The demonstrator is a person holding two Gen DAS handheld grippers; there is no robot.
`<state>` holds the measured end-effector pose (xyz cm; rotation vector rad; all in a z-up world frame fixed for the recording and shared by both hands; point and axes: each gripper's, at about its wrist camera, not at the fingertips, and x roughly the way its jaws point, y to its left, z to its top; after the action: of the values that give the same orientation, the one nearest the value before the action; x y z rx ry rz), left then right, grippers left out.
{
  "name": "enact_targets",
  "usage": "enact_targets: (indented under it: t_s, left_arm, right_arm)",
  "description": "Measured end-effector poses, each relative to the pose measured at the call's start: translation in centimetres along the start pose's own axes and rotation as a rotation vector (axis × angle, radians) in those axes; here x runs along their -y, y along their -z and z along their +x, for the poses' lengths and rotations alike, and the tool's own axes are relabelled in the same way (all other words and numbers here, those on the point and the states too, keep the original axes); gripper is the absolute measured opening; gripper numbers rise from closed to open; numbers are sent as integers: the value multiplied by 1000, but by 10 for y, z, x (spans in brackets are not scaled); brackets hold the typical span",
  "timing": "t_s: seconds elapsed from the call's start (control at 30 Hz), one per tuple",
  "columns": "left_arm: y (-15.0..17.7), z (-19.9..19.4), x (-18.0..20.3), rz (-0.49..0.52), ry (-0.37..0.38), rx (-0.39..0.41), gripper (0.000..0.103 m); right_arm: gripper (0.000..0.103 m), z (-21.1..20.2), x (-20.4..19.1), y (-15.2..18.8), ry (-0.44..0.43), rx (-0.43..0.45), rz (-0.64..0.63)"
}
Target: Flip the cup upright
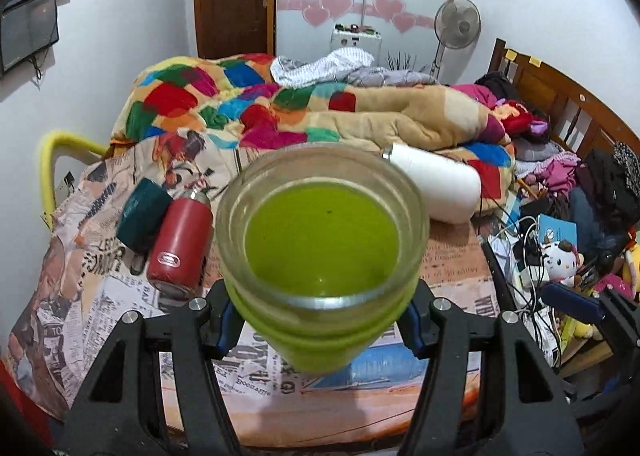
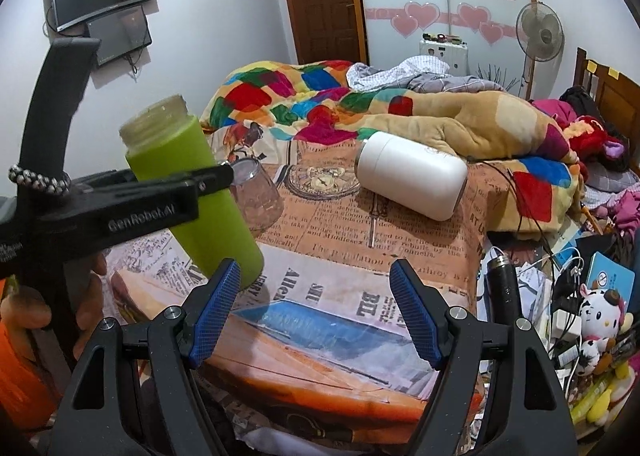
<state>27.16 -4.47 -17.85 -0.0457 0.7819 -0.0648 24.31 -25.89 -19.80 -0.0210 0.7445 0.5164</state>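
**A:** Start with the bed (image 2: 360, 256): you're working over its newspaper-print sheet, with the patchwork quilt (image 2: 320, 95) bunched up behind. It's soft ground, so expect anything narrow-based to wobble when you set it down.

**B:** And what's lying on it?

**A:** The white flask (image 2: 412, 179) is on its side near the quilt. A clear glass (image 2: 256, 195) stands mouth-down just behind your left tool, and in the left wrist view a red bottle (image 1: 182, 240) lies beside a dark teal cup (image 1: 142, 215).

**B:** Where's my cup?

**A:** The green cup (image 2: 196, 191) is off the bed, in the air. Your left gripper (image 1: 320, 312) has its fingers pinching the green sleeve around mid-body, and the cup leans with its clear threaded mouth up and away from you. You look straight down into it from the left wrist, and it appears empty.

**B:** How will it handle?

**A:** I'd judge it light. The sleeve looks matte and grippy, the clear neck smoother and possibly brittle, so keep your hold on the sleeve, not the rim. A tall body on a soft sheet will probably tip easily; press the base flat before you let go.

**B:** My right side?

**A:** Your right gripper (image 2: 316, 312) holds nothing, its blue fingers (image 2: 216, 308) spread wide above the sheet.
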Motion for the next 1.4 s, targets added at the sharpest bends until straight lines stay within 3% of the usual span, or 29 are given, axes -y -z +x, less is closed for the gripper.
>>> enact_targets:
  t_s: [0.37,0.63,0.87,1.07,1.27,1.4]
  left_arm:
    - [3,-1,11,56,-3,-3,62]
    - [0,-66,5,44,10,107,63]
    - [12,-168,-3,69,-6,310,74]
    - [31,-252,-6,75,9,498,85]
    - [51,-305,-6,67,20,622,94]
    - [63,-323,-5,66,7,669,101]
  right_arm:
    - [75,-2,-4,3,14,-11,-13]
    - [75,-33,-7,-3,24,45,-6]
    - [75,-100,-22,-14,12,213,-7]
    - [75,-173,-47,-17,-2,421,-12]
    - [81,-216,-72,-10,17,575,-29]
    - [89,-229,-82,-4,38,630,-30]
